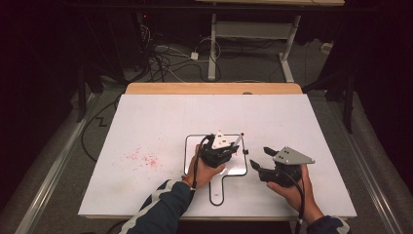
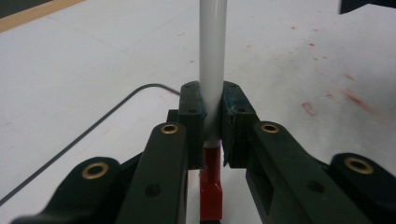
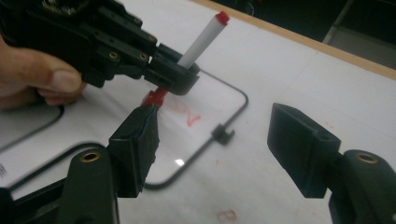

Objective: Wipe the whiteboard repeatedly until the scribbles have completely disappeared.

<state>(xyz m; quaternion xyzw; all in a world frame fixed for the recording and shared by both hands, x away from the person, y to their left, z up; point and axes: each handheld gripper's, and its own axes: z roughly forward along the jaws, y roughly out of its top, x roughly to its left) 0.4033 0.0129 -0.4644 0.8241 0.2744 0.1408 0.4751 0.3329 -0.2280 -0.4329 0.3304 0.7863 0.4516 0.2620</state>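
— While the left gripper (image 1: pixel 220 148) sits over the small whiteboard (image 1: pixel 191 146), what is it pinching?
— A white marker (image 3: pixel 201 41) with a red end, clamped between its pads; the barrel tilts up and away, red tip down by a red scribble (image 3: pixel 187 114) on the board.
— And the hand under it?
— The left hand (image 1: pixel 204 170) cups it from below, forearm angling in from the bottom.
— The right gripper (image 1: pixel 260 161)?
— Just beside the board, jaws spread with nothing between them, aimed left toward the marker.
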